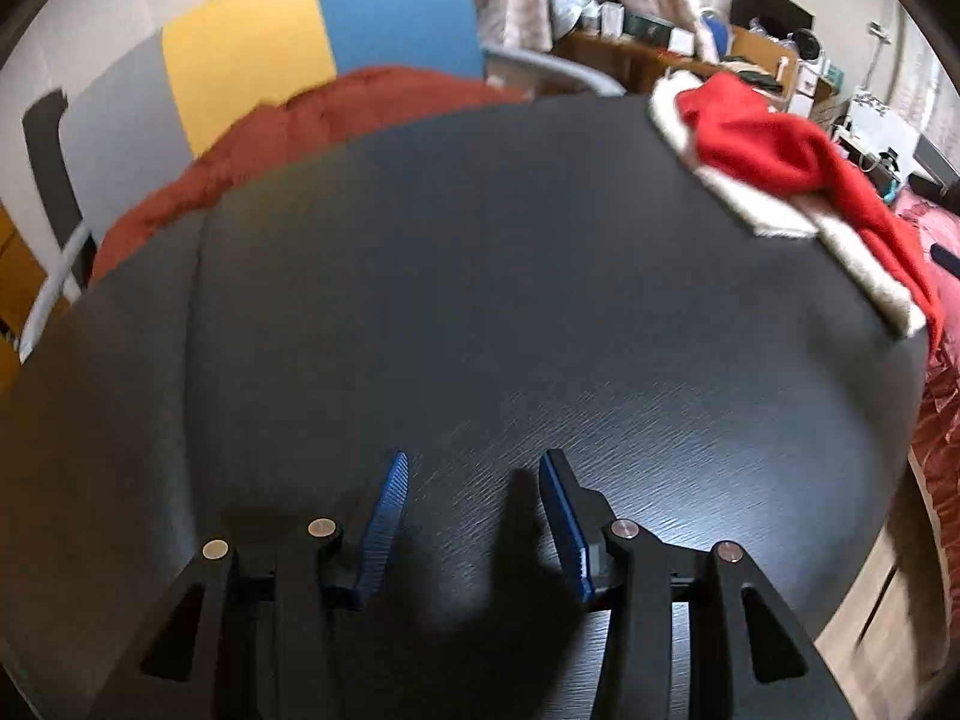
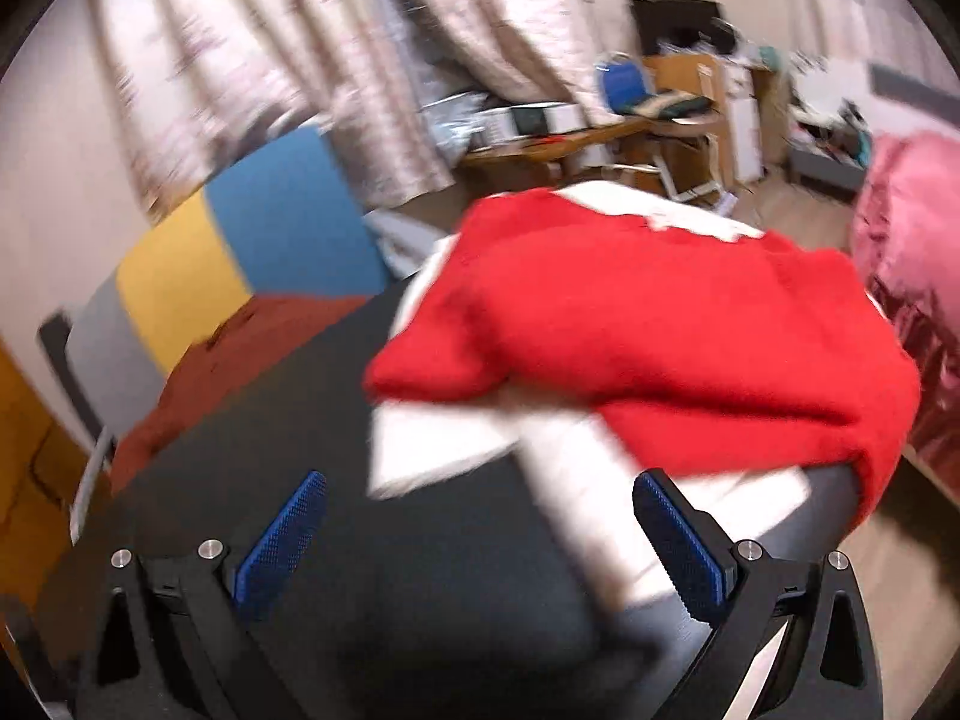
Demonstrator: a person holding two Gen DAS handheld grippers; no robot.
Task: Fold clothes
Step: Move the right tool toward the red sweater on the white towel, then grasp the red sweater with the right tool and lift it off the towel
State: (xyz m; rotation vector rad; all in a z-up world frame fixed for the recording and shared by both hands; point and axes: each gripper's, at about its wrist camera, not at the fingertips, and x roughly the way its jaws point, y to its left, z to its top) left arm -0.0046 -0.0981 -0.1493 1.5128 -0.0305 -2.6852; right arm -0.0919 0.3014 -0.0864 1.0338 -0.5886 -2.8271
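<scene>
Right claw [image 2: 480, 531] agape | red-white garment [image 2: 660, 324] blurred, table [image 2: 300, 420] edge

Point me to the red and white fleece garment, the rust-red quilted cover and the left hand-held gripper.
Red and white fleece garment [image 2: 648, 324]: right wrist view, red upper layer.
Rust-red quilted cover [image 1: 360, 102]: left wrist view, top fold.
Left hand-held gripper [image 1: 474, 468]: left wrist view, midway between fingertips.

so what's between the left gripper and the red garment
Only bare dark tabletop, seen in the left wrist view: the open left gripper has nothing between it and the red garment.
</scene>
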